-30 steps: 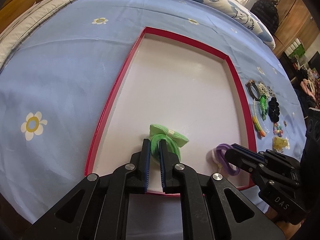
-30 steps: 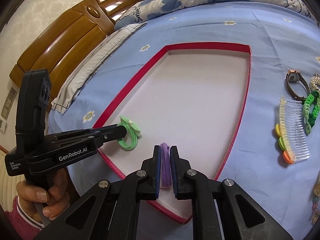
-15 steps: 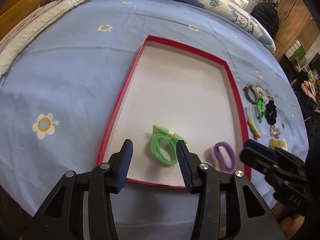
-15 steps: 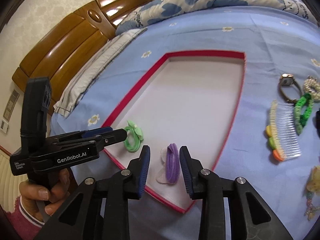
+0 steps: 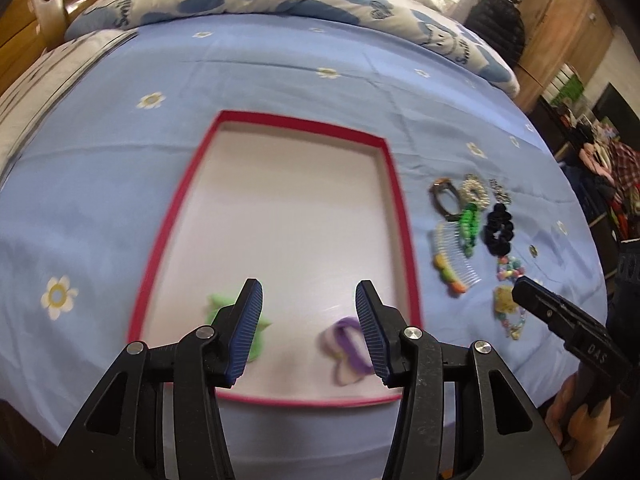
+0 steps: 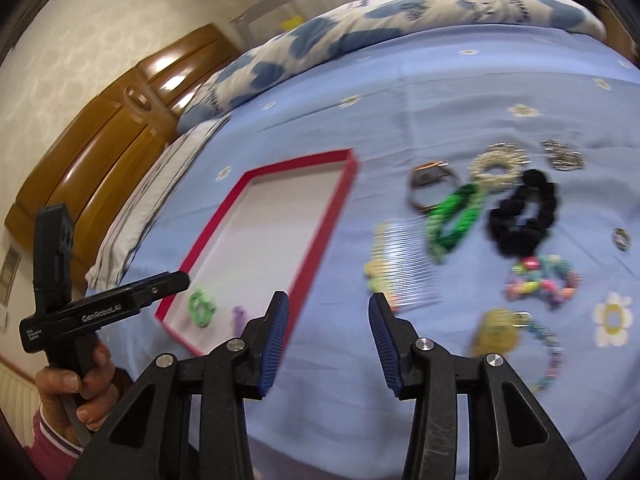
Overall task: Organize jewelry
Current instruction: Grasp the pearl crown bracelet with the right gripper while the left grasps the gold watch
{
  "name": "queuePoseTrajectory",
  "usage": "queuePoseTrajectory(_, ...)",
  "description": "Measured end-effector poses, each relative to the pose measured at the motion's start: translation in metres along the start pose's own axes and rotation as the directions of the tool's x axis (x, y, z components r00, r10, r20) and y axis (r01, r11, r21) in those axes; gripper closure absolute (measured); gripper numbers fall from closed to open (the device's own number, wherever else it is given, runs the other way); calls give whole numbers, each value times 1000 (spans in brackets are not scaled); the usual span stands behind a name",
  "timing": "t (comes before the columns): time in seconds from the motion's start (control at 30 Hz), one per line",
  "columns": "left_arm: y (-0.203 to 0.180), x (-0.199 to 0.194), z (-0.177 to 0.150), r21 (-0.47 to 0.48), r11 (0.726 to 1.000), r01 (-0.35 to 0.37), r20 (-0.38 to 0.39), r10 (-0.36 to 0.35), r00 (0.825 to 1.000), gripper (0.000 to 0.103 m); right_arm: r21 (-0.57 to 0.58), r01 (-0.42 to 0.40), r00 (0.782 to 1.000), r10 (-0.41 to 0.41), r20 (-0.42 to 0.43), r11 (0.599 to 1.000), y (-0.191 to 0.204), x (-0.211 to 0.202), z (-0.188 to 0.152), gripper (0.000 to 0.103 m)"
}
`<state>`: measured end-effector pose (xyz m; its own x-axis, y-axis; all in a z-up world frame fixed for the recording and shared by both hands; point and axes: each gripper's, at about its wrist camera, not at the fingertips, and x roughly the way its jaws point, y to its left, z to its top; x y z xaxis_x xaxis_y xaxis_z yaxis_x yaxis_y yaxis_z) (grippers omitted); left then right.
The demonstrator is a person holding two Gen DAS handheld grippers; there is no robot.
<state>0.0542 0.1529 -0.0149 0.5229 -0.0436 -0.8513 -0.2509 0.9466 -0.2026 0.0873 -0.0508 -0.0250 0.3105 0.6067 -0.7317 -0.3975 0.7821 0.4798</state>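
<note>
Jewelry pieces (image 6: 520,216) are light and soft; bands are pinched crosswise. Both claws are spreading, nothing held.

- A light-blue bedsheet (image 5: 280,80) printed with small daisies is spread flat.
- A white quilt (image 6: 400,12) with blue hearts is bunched beyond it.
- A glossy wooden headboard (image 6: 100,152) is seen behind.
</note>
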Motion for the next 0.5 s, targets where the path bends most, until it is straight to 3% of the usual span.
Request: queuePoseTrajectory(0.5,-78,34,37,144,988,57,-24,-54,998,56,104,99,992,-106,65,990,-73,-29,29,58)
